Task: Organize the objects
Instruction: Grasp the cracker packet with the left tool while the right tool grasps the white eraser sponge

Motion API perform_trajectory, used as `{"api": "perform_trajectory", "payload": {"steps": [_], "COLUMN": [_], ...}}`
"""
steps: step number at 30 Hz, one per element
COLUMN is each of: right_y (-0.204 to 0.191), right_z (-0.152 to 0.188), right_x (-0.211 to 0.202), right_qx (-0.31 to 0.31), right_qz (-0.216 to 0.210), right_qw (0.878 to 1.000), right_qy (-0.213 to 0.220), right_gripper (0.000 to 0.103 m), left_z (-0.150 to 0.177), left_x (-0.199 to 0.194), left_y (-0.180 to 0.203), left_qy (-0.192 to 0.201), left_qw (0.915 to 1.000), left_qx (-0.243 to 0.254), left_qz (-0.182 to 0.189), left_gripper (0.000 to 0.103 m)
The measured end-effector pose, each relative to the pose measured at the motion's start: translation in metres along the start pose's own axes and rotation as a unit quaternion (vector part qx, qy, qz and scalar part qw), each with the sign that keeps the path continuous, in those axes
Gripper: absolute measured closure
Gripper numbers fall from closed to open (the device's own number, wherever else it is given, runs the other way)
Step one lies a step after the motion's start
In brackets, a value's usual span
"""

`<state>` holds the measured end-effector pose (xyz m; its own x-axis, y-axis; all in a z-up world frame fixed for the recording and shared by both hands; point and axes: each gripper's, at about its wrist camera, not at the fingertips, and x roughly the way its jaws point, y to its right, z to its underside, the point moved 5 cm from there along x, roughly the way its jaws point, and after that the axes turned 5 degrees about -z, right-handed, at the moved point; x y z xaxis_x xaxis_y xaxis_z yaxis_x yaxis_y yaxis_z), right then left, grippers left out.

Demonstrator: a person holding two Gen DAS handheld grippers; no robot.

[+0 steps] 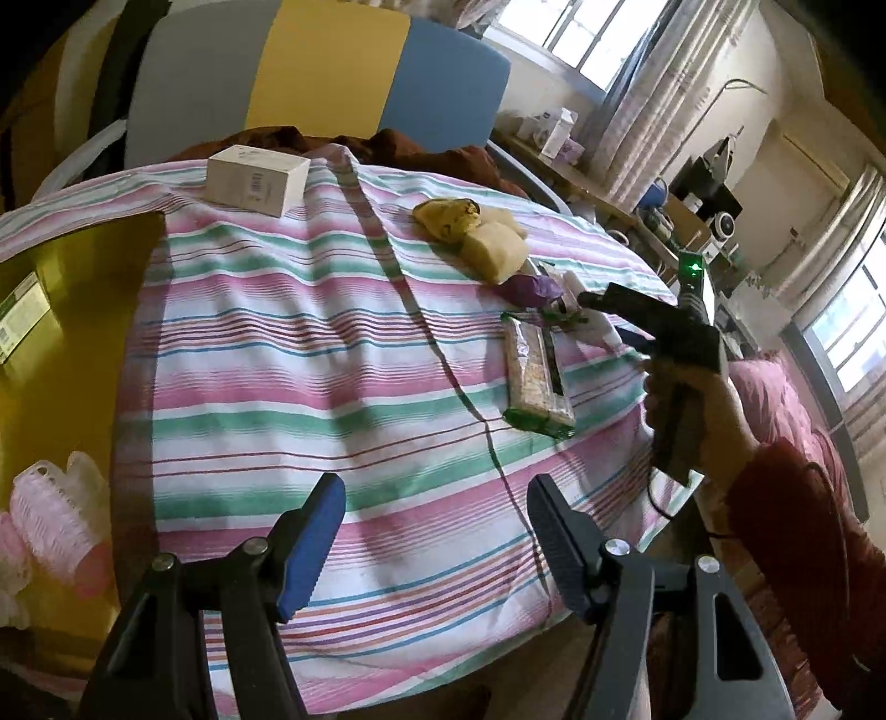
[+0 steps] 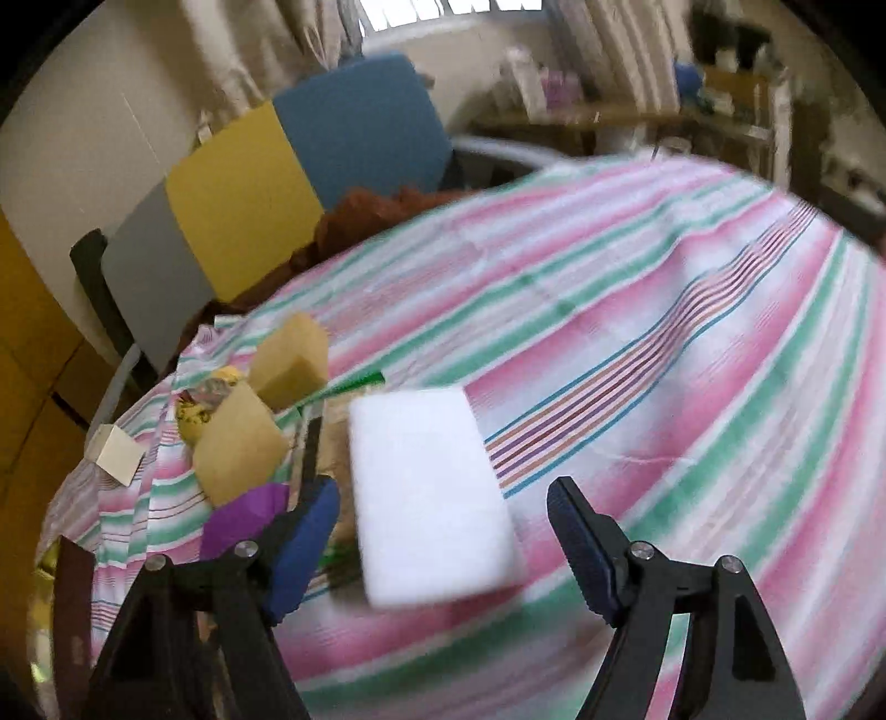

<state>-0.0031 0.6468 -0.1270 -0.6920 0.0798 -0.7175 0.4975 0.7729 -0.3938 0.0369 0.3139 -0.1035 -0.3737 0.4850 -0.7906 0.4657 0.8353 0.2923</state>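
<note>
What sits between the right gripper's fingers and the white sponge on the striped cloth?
Nothing visible. The white sponge lies on the striped cloth just ahead of the open right gripper, with bare cloth on its right side. The yellow sponges and purple wrapper crowd its left side only.

A bed under a striped sheet (image 1: 288, 354); a grey, yellow and blue headboard (image 1: 332, 72) behind it; curtained windows (image 1: 587, 27) give daylight; a cluttered shelf (image 1: 653, 210) along the wall.
</note>
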Motion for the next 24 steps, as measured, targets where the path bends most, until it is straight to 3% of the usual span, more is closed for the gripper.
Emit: {"api": "perform_trajectory", "payload": {"steps": [2, 5, 10, 18, 24], "right_y": [0.0, -0.006, -0.003, 0.005, 0.012], "right_z": [-0.004, 0.001, 0.014, 0.028, 0.027], "right_x": [0.001, -0.002, -0.009, -0.024, -0.024], "right_qx": [-0.023, -0.044, -0.029, -0.007, 0.008], "right_qz": [0.005, -0.003, 0.011, 0.09, 0.089], "right_qw": [1.0, 0.999, 0.998, 0.991, 0.991], "right_qy": [0.017, 0.027, 0.049, 0.094, 0.102], "right_gripper": [0.026, 0.045, 0.046, 0.046, 0.046], "left_z": [-0.002, -0.006, -0.014, -0.035, -0.056], "left_x": [0.004, 0.014, 0.031, 0.071, 0.11], "left_y": [0.004, 0.014, 0.039, 0.087, 0.105], "left_qy": [-0.002, -0.006, -0.006, -0.009, -0.019], "left_qw": [1.0, 0.9998, 0.9987, 0.9945, 0.9928], "left_qx": [0.007, 0.021, 0.049, 0.104, 0.118], "left_qz": [-0.002, 0.0, 0.007, 0.008, -0.008], "left_gripper": [0.034, 0.034, 0.034, 0.034, 0.034]}}
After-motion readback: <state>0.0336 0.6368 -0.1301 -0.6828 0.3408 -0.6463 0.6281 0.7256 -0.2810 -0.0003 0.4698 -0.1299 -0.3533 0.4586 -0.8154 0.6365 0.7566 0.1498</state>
